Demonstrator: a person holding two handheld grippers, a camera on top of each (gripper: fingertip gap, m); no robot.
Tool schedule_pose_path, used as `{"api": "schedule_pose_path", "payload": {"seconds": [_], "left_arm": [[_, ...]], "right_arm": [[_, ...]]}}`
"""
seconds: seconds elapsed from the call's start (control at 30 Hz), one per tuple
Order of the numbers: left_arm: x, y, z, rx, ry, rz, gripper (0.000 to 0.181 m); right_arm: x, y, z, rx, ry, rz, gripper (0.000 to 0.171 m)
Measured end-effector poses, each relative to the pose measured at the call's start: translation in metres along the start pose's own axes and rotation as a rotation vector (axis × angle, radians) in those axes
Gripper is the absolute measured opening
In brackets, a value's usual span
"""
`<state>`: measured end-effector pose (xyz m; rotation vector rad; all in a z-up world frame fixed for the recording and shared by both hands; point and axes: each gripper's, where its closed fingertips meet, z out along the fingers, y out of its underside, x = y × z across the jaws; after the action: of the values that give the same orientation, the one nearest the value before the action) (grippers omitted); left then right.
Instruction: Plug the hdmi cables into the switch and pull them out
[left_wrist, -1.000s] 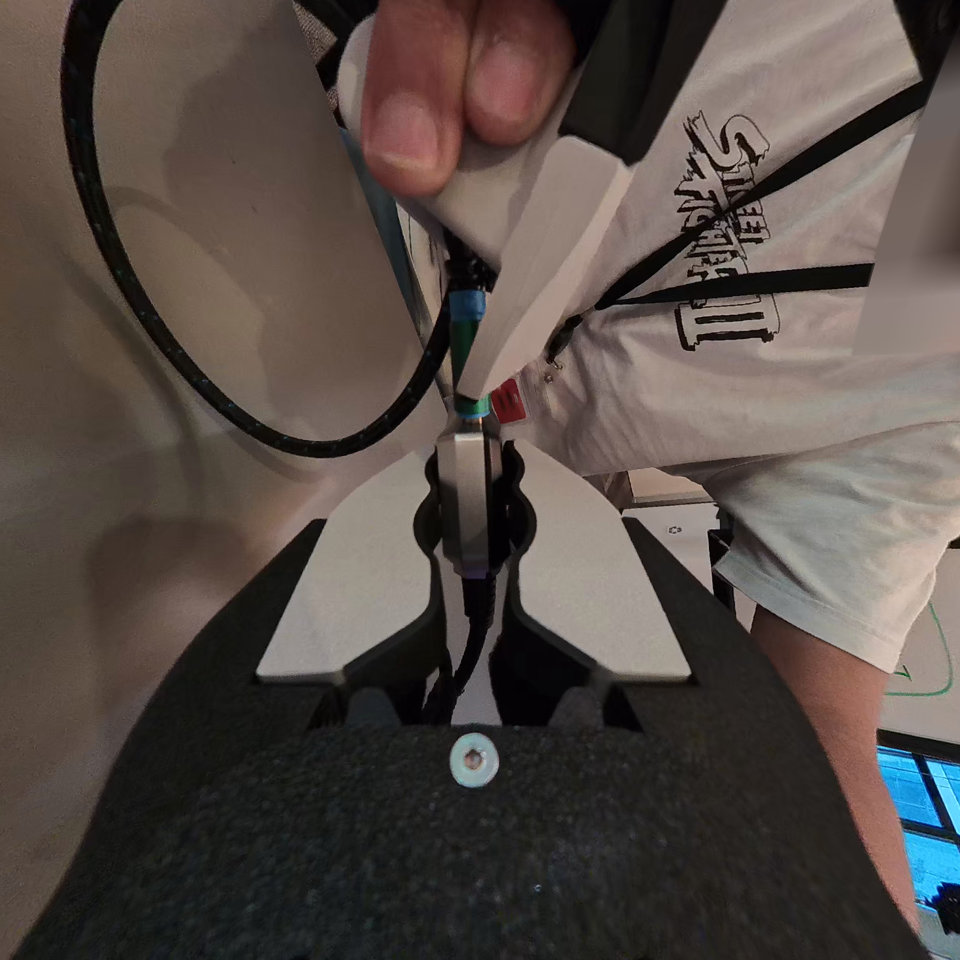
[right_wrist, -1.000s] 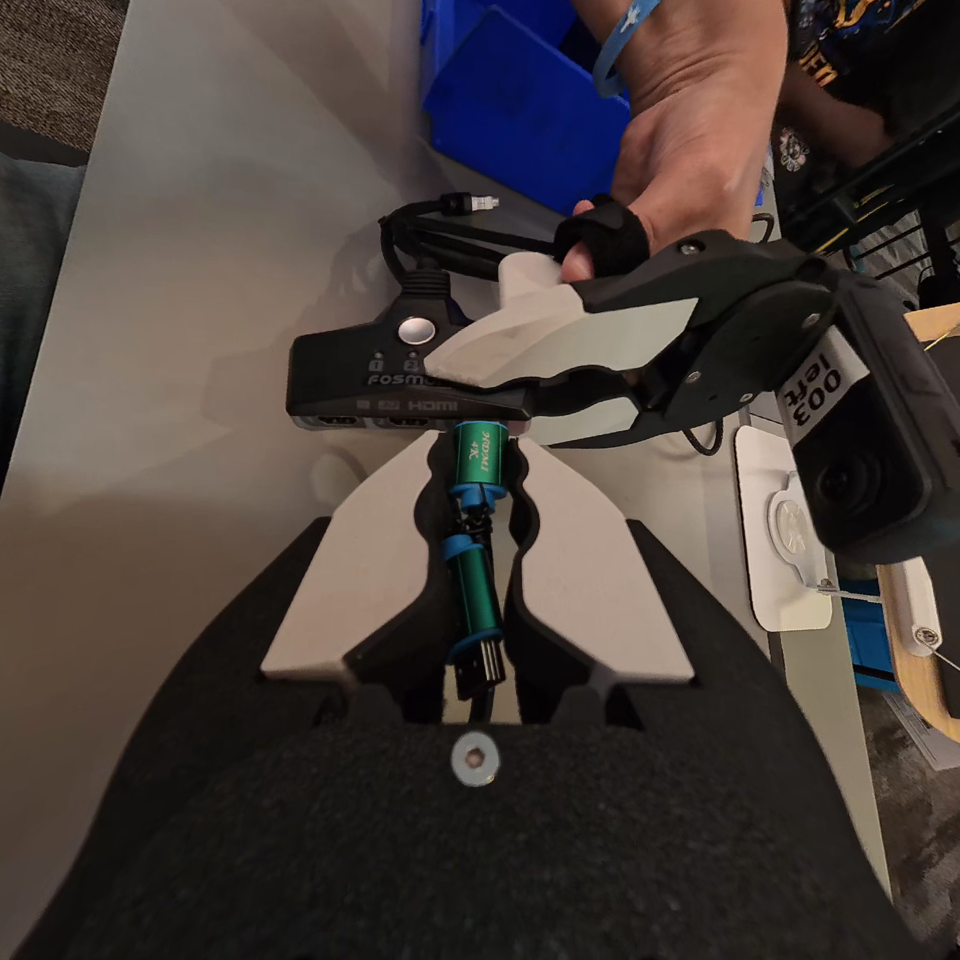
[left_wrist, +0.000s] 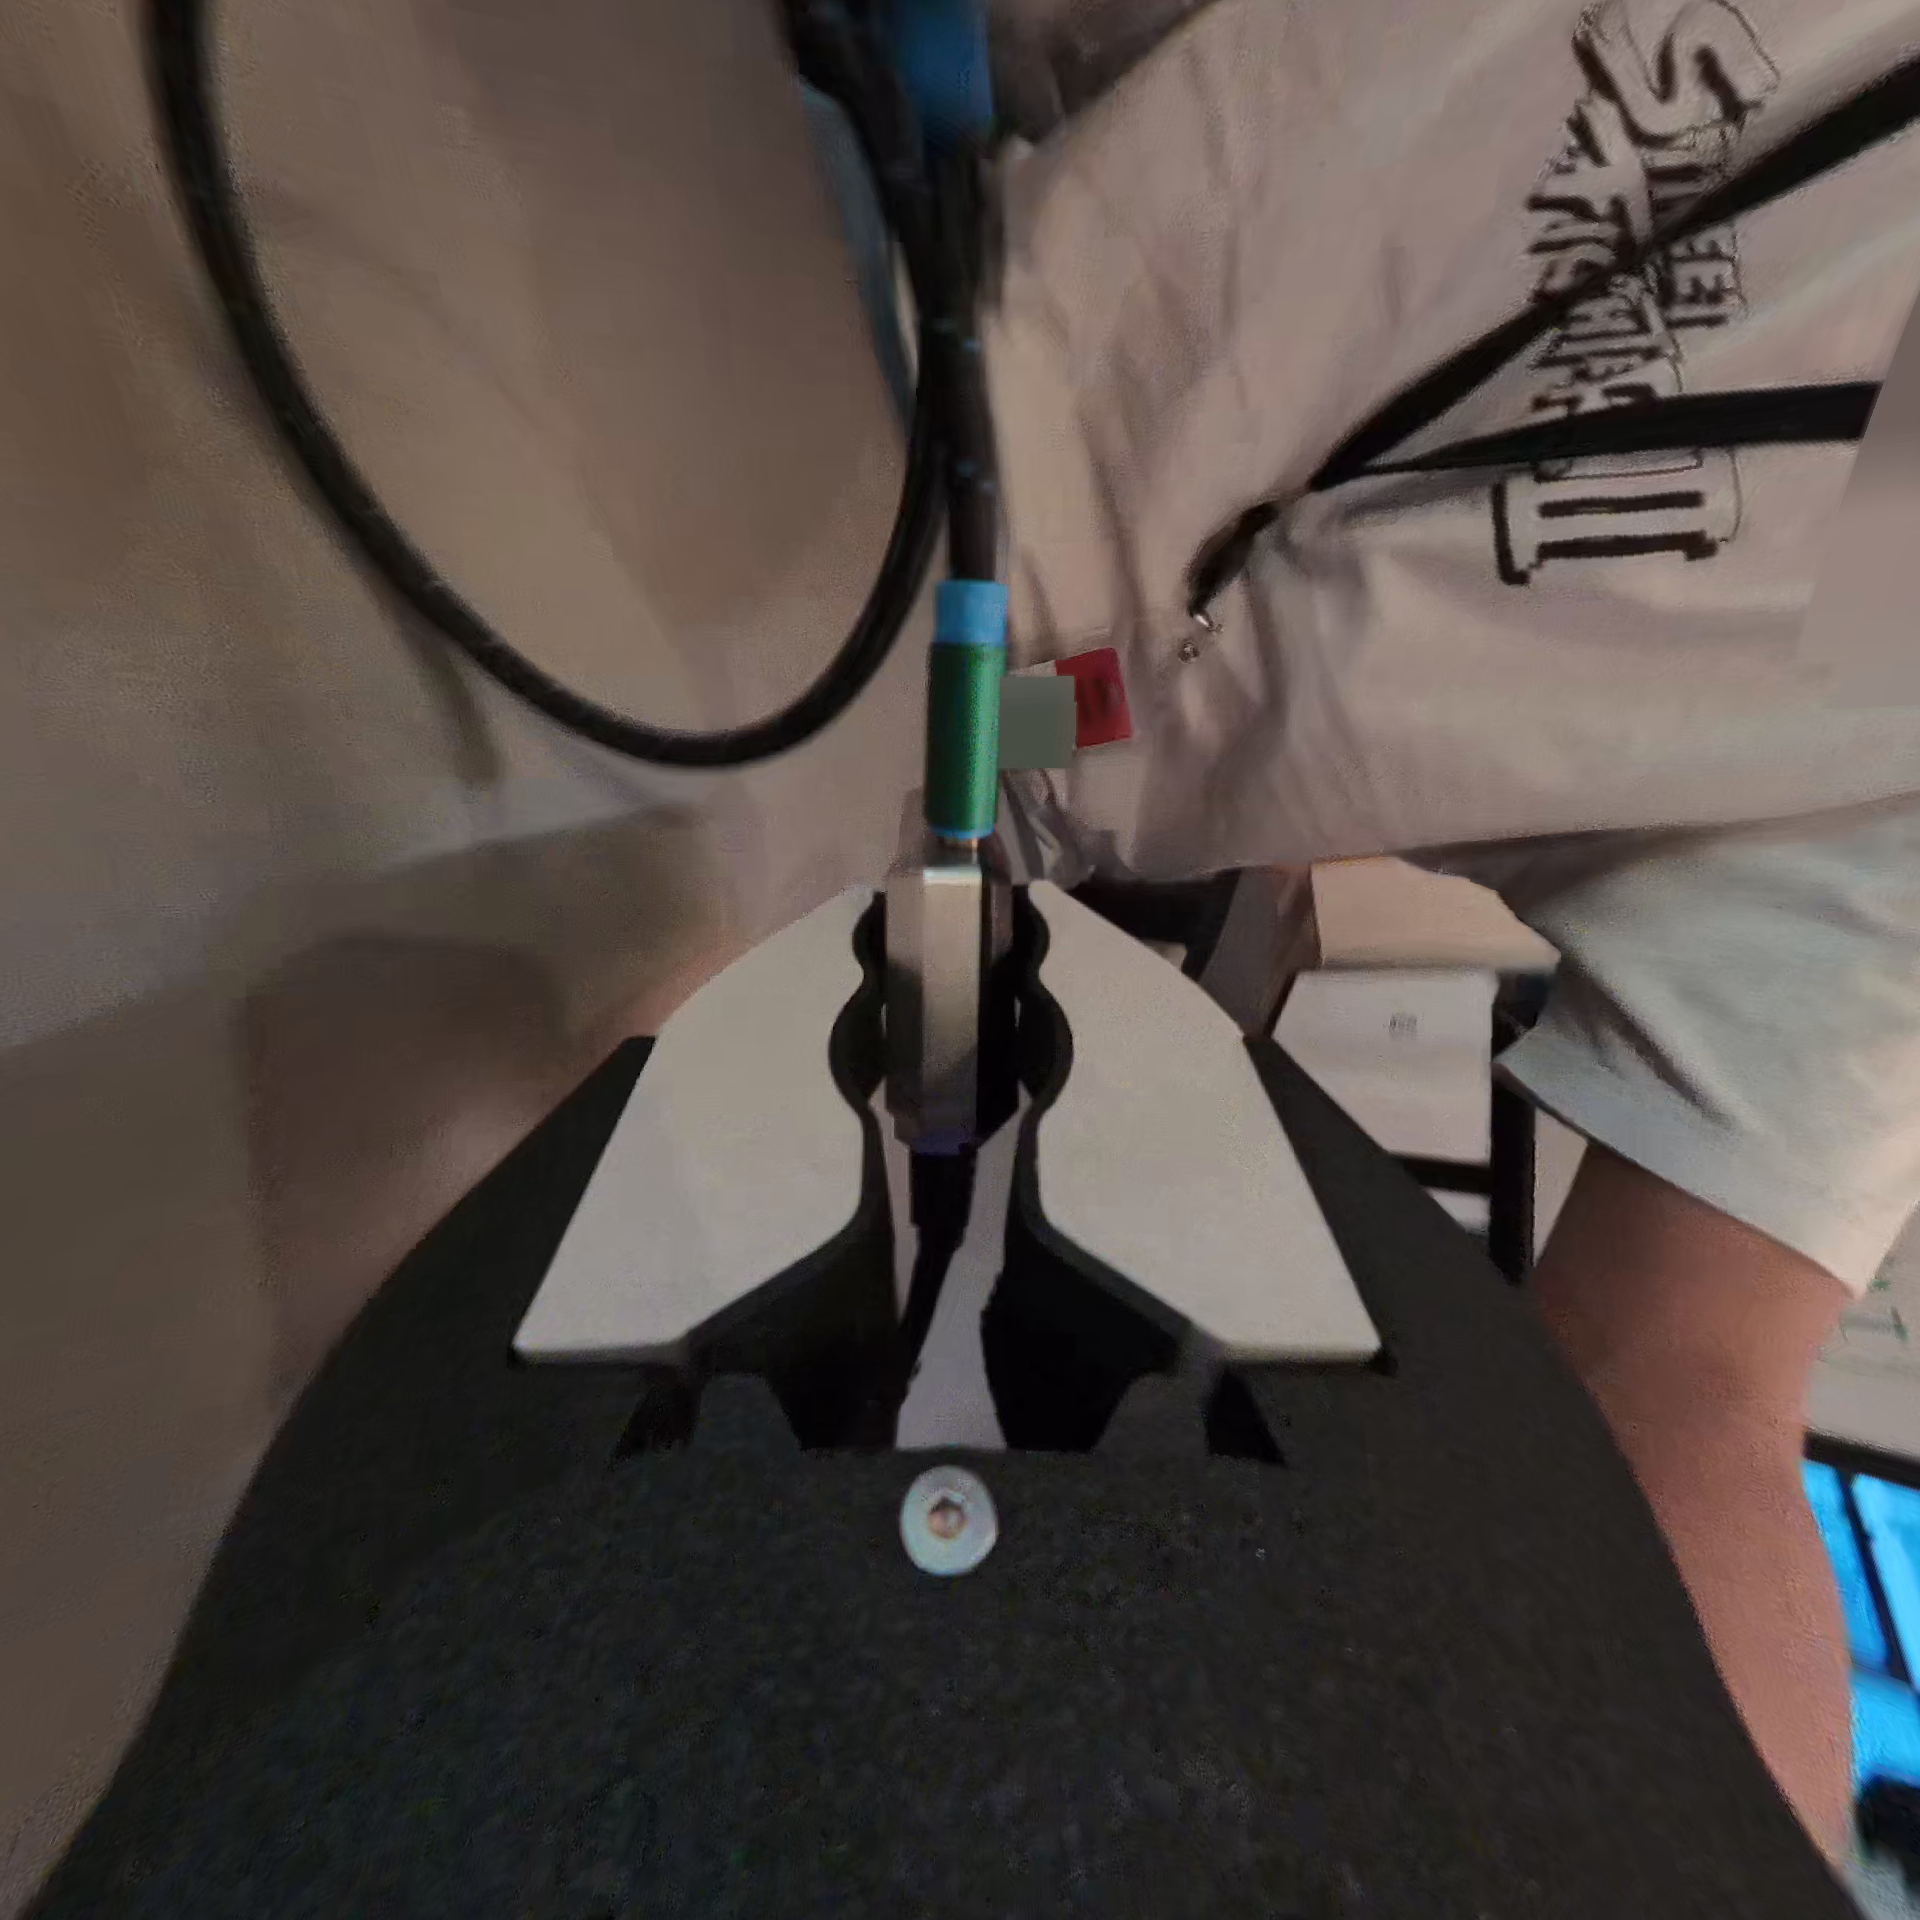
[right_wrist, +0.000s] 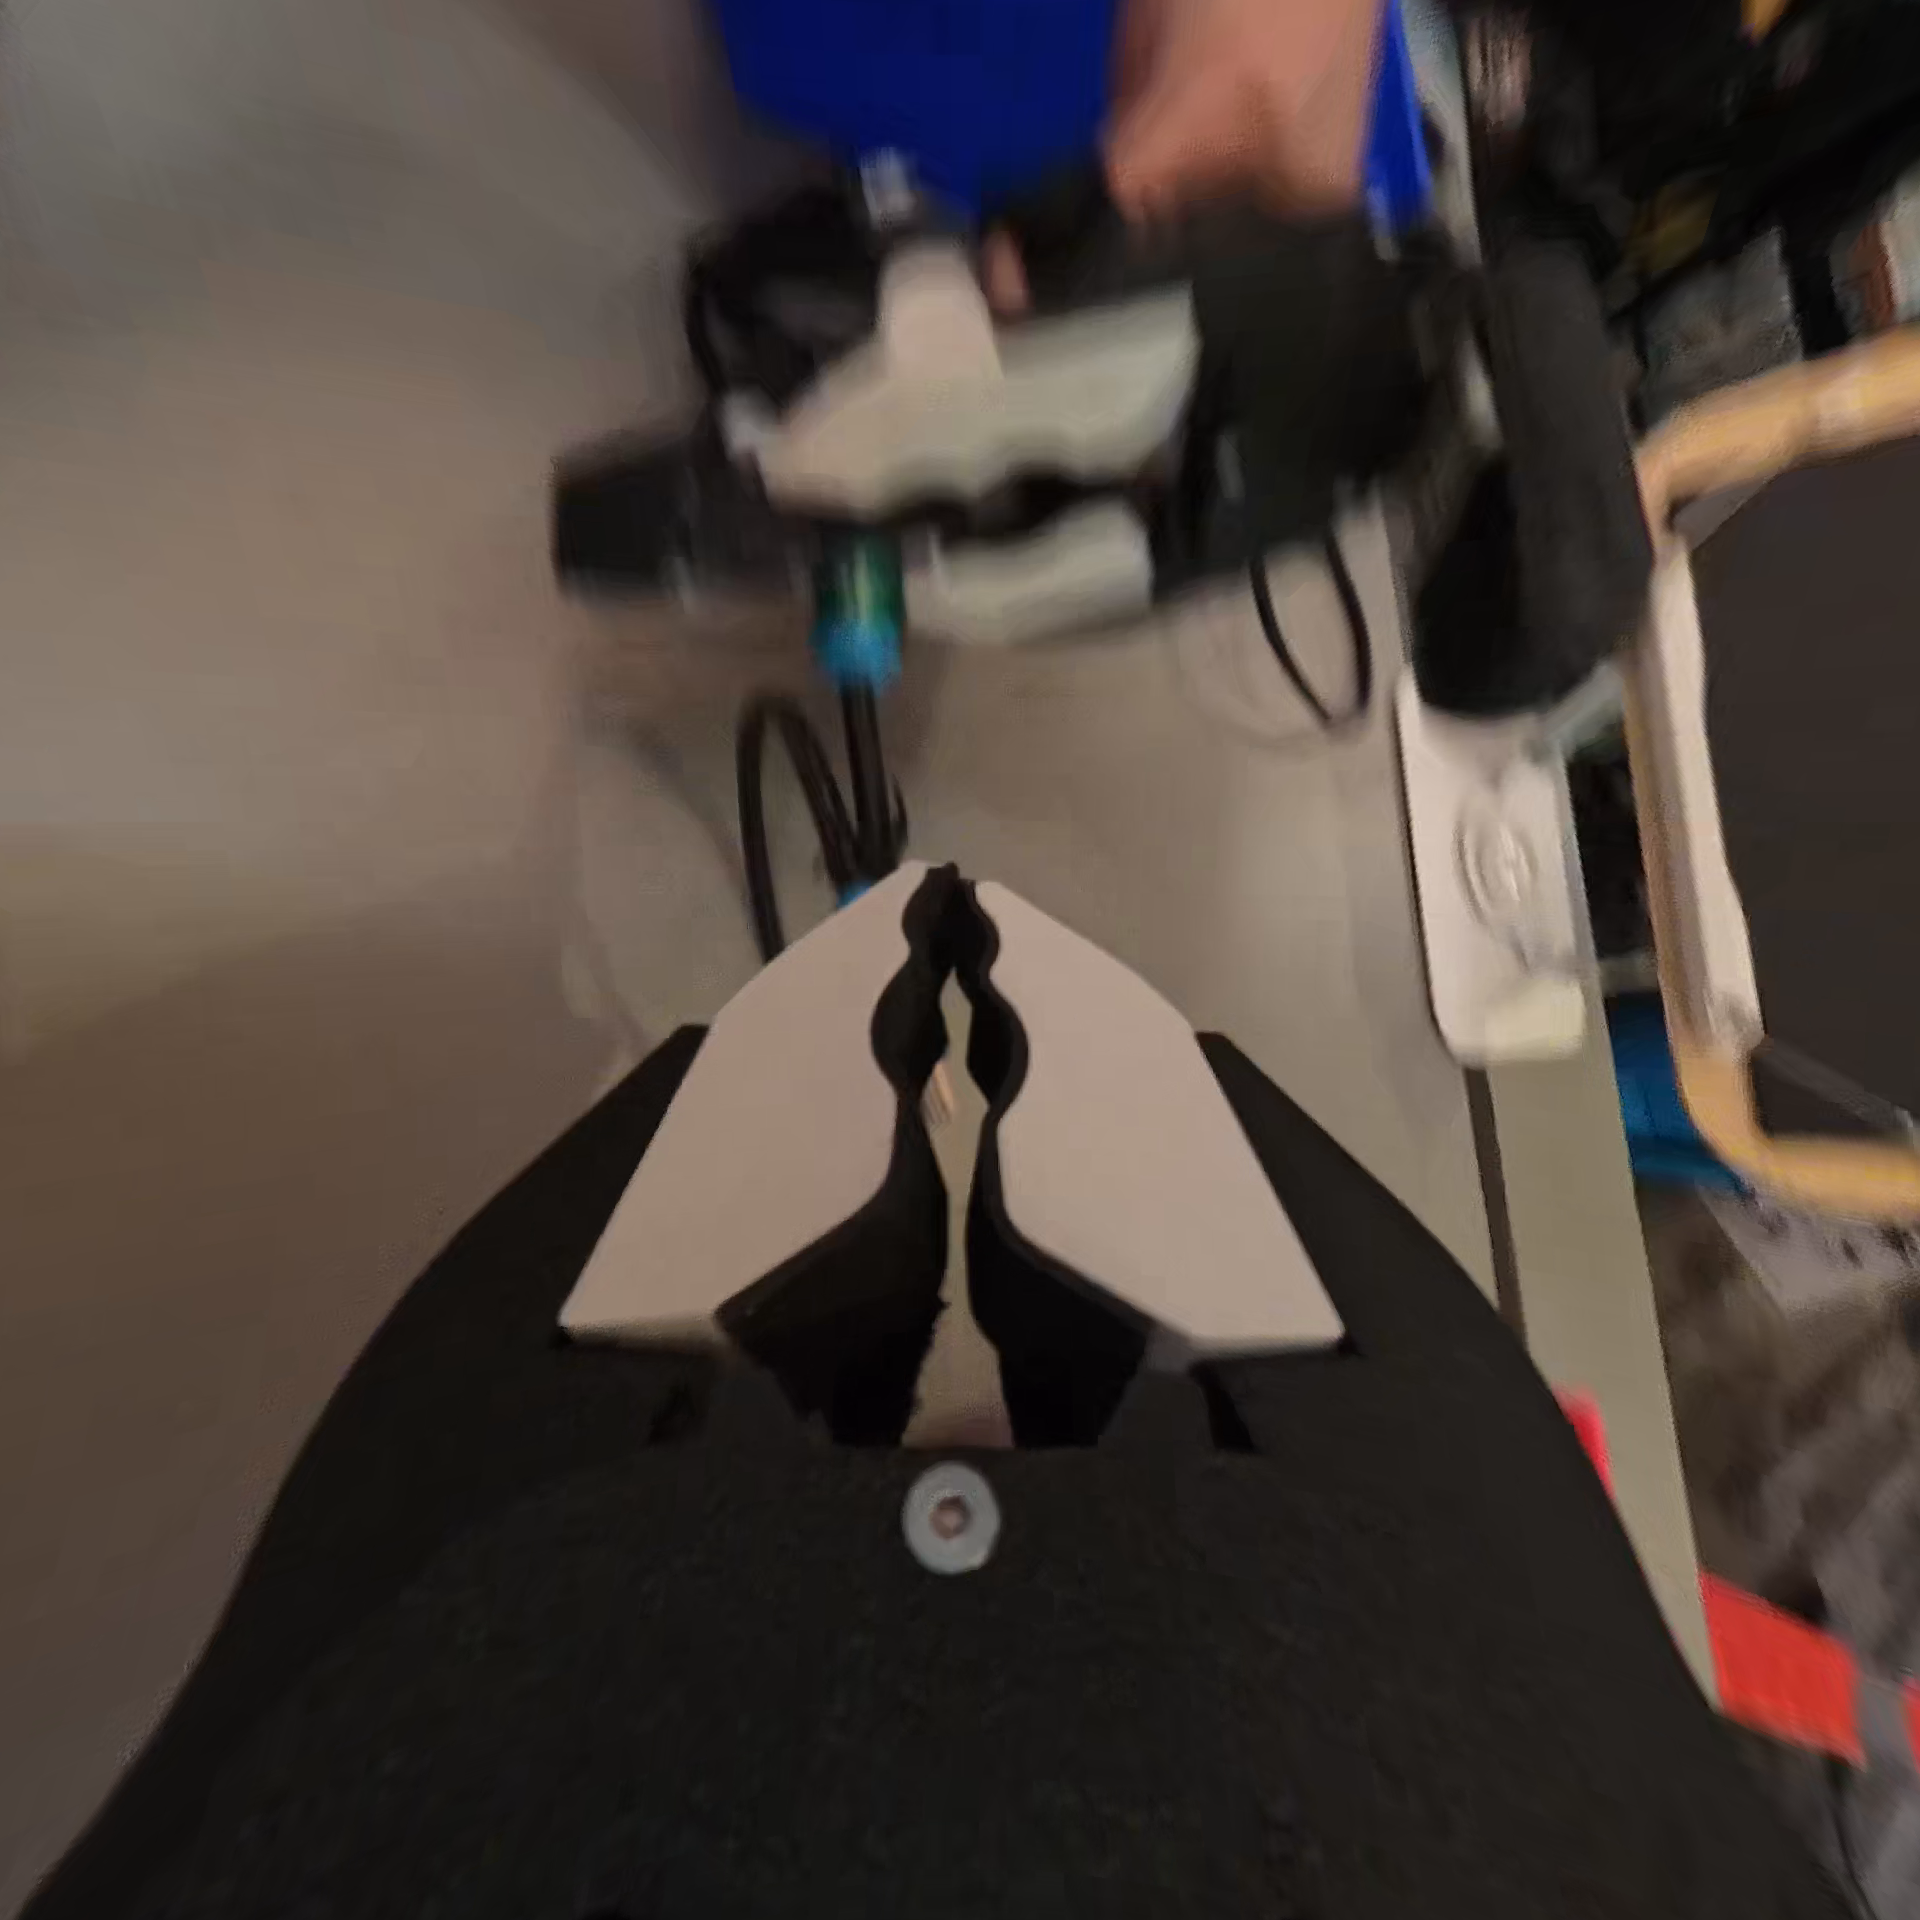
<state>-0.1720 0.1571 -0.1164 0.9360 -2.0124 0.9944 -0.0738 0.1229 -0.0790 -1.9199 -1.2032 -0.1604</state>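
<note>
My left gripper (left_wrist: 948, 904) sits at the centre of its wrist view, its pale fingers (left_wrist: 727, 1132) clamped on the thin, silver-edged black HDMI switch (left_wrist: 932, 997), which I see edge-on between them. A green metal HDMI plug with blue collars (left_wrist: 964, 717) stands seated in the switch's far edge, just above the fingertips. Its black braided cable (left_wrist: 312, 436) runs up to the top of the frame and loops round through the upper left, over the beige tabletop (left_wrist: 499, 312). A thinner dark lead leaves the switch's near end, down between the fingers. To the right of the plug, a person's white printed T-shirt (left_wrist: 1351, 468) fills the upper right, with a small red tag (left_wrist: 1099, 698) near its hem.

My right gripper (right_wrist: 954, 881) is drawn together, tips nearly touching — nothing is held between them. That view is heavily blurred. In its upper half I can make out the left gripper (right_wrist: 977, 457) from the side, a hand (right_wrist: 1216, 114) on it, gripping the dark switch (right_wrist: 634, 509) with the green plug (right_wrist: 858, 592) hanging from its near edge — well apart from my right fingertips. The cable (right_wrist: 821, 790) trails down toward them. A blue bin (right_wrist: 914, 94) sits at the top centre, and a tan curved frame (right_wrist: 1683, 727) runs down the right edge.
</note>
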Motion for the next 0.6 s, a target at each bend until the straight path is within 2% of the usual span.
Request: {"api": "schedule_pose_path", "payload": {"seconds": [0.03, 0.07, 0.1, 0.13, 0.17, 0.23, 0.27, 0.33, 0.4, 0.53, 0.57, 0.6], "left_arm": [[-0.001, -0.006, -0.007, 0.081, -0.004, -0.027, 0.02], [0.006, -0.023, -0.003, 0.102, -0.002, 0.007, 0.02], [0.018, -0.035, 0.01, 0.051, 0.011, 0.101, 0.021], [0.023, -0.041, 0.02, -0.01, 0.021, 0.155, 0.021], [0.018, -0.041, 0.023, -0.058, 0.005, 0.129, 0.021], [0.003, -0.036, 0.013, -0.05, -0.02, 0.028, 0.02], [0.002, -0.03, 0.009, -0.045, -0.013, 0.0, 0.02], [0.007, -0.022, 0.005, -0.038, 0.004, 0.003, 0.02], [0.013, -0.02, 0.005, -0.045, 0.028, 0.002, 0.02], [0.022, -0.025, 0.005, -0.018, 0.058, 0.026, 0.02], [0.023, -0.026, 0.005, -0.012, 0.07, 0.026, 0.02], [0.024, -0.026, 0.006, -0.01, 0.074, 0.025, 0.02]], "right_arm": [[0.007, 0.009, -0.012, 0.02, 0.012, 0.034, 0.001], [0.01, -0.012, -0.022, 0.188, -0.024, 0.092, 0.0], [0.009, -0.034, -0.022, 0.274, -0.062, 0.114, 0.0], [0.009, -0.038, -0.011, 0.181, -0.047, 0.063, 0.0], [0.011, -0.039, -0.005, 0.104, -0.011, 0.001, 0.0], [0.012, -0.045, -0.014, 0.141, 0.01, -0.001, 0.0], [0.007, -0.044, -0.021, 0.162, -0.025, 0.046, 0.006], [-0.001, -0.033, -0.024, 0.147, -0.061, 0.105, 0.032], [-0.005, -0.024, -0.019, 0.139, -0.054, 0.113, 0.041], [-0.022, -0.021, 0.003, 0.132, -0.079, 0.125, 0.047], [-0.024, -0.021, 0.009, 0.117, -0.061, 0.102, 0.043], [-0.024, -0.027, 0.011, 0.148, -0.042, 0.086, 0.031]]}}
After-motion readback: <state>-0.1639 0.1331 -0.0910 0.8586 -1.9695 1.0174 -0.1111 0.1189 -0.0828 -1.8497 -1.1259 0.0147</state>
